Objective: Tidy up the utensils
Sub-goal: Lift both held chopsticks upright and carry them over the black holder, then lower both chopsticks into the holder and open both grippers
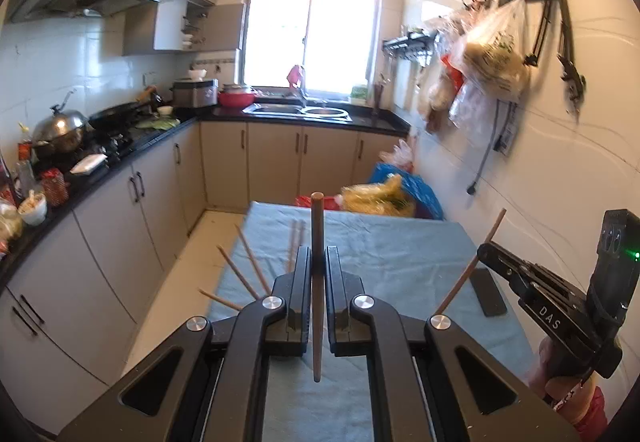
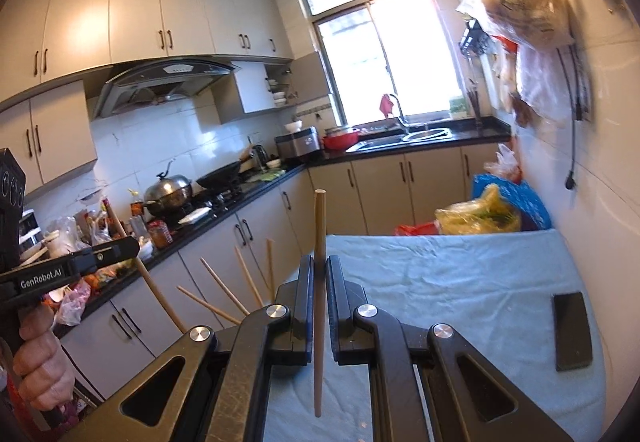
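Wooden and dark brown, a chopstick (image 1: 317,282) is pinched upright between the closed fingers of the left gripper (image 1: 318,262), its lower end hanging free above the cloth. A paler chopstick (image 2: 319,298) is clamped the same way, nearly vertical, by the right gripper (image 2: 319,270). From the left wrist view the right gripper (image 1: 486,246) is seen at the right edge with its chopstick (image 1: 472,262) slanting through the fingertips; from the right wrist view the left gripper (image 2: 134,244) is seen at the left edge, held by a hand (image 2: 42,366), with the dark chopstick (image 2: 154,282) crossing it.

Just beyond the fingers, a fan of loose chopsticks (image 1: 244,274) is seen sticking up at the left near edge of the table; their lower ends are hidden behind the gripper body, so what holds them cannot be told. A black phone (image 2: 573,330) lies flat on the right side of the blue cloth (image 2: 440,282) that covers the table, well apart from the chopsticks.

Beyond the far table edge, bags (image 2: 496,210) in yellow, blue and red are piled against the white tiled wall. Plastic bags (image 1: 492,54) are hung from a hook rail on the right wall. A black countertop (image 1: 120,158) crowded with a wok, pots and bottles is run along the left, with a sink (image 1: 298,110) under the bright window (image 1: 312,34) at the far end. Detail outside the window is washed out.
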Demonstrator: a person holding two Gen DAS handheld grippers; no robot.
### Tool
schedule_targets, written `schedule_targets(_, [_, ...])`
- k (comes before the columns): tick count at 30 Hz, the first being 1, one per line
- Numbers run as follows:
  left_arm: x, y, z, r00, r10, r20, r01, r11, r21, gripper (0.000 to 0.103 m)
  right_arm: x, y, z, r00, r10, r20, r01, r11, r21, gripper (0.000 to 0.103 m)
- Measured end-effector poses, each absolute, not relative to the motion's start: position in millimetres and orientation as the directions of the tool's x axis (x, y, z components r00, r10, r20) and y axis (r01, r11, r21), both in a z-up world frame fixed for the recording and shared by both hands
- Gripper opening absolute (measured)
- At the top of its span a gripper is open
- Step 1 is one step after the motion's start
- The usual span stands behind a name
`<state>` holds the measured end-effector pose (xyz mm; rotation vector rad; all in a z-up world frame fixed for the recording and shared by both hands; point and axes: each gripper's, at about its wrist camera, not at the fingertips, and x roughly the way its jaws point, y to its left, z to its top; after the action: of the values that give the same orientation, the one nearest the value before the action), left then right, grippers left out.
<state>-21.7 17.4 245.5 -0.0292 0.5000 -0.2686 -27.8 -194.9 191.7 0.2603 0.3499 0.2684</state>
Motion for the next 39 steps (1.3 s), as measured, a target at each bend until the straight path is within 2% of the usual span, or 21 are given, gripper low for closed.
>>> schedule_targets(8, [-2, 39, 268, 0.886, -0.192, -0.422, 0.185, 0.981, -0.058, 0.006, 3, -164, 214, 0.901, 0.337, -0.272, -0.257, 0.921, 0.291, 0.007])
schedule_targets(20, [69, 45, 238, 0.858, -0.2, -0.472, 0.16, 0.979, -0.123, 0.006, 54, -118, 226, 0.894, 0.368, -0.256, -0.295, 0.913, 0.282, 0.007])
schedule_targets(29, [103, 59, 183, 0.803, -0.199, -0.562, 0.125, 0.978, -0.169, 0.006, 91, -95, 182, 0.872, 0.361, -0.332, -0.285, 0.924, 0.255, 0.007])
schedule_targets(39, [103, 61, 139, 0.78, -0.193, -0.595, 0.114, 0.979, -0.167, 0.006, 118, -92, 126, 0.817, 0.363, -0.448, -0.253, 0.924, 0.288, 0.007])
